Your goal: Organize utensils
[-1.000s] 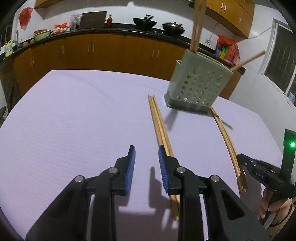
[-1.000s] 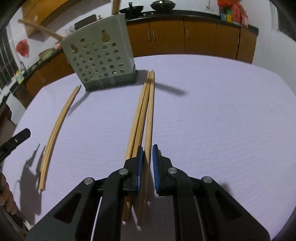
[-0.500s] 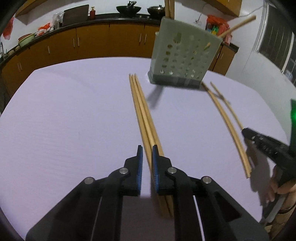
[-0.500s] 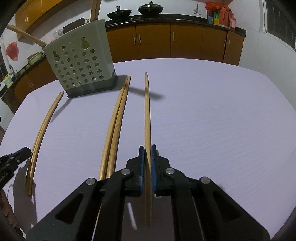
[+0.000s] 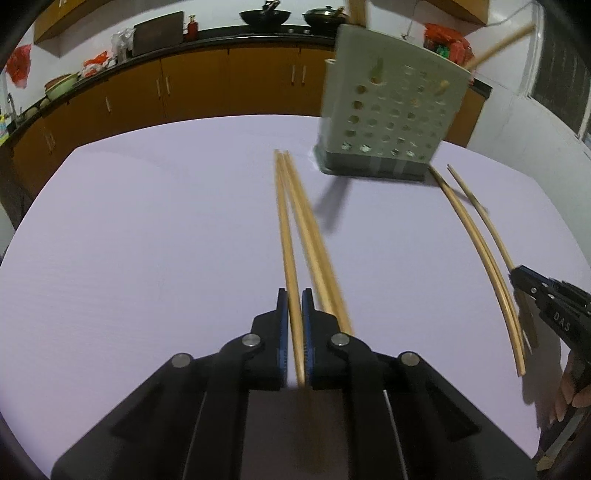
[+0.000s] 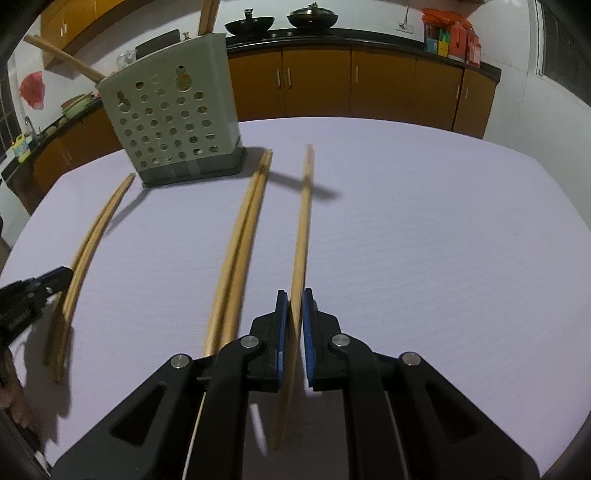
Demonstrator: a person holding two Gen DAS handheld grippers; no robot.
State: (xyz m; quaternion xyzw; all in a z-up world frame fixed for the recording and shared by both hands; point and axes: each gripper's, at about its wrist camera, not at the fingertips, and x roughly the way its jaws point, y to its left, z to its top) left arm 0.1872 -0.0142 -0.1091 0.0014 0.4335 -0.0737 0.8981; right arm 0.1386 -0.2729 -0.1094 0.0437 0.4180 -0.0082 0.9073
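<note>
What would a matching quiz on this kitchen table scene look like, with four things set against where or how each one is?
Things:
A. left gripper
B. utensil holder
C. loose chopsticks
D. black woks

States:
1. on the back counter
2. lying flat on the table
3. fingers shut on one chopstick
4. standing upright, wooden sticks poking out the top

Pairs: A3, B4, C2, D1.
</note>
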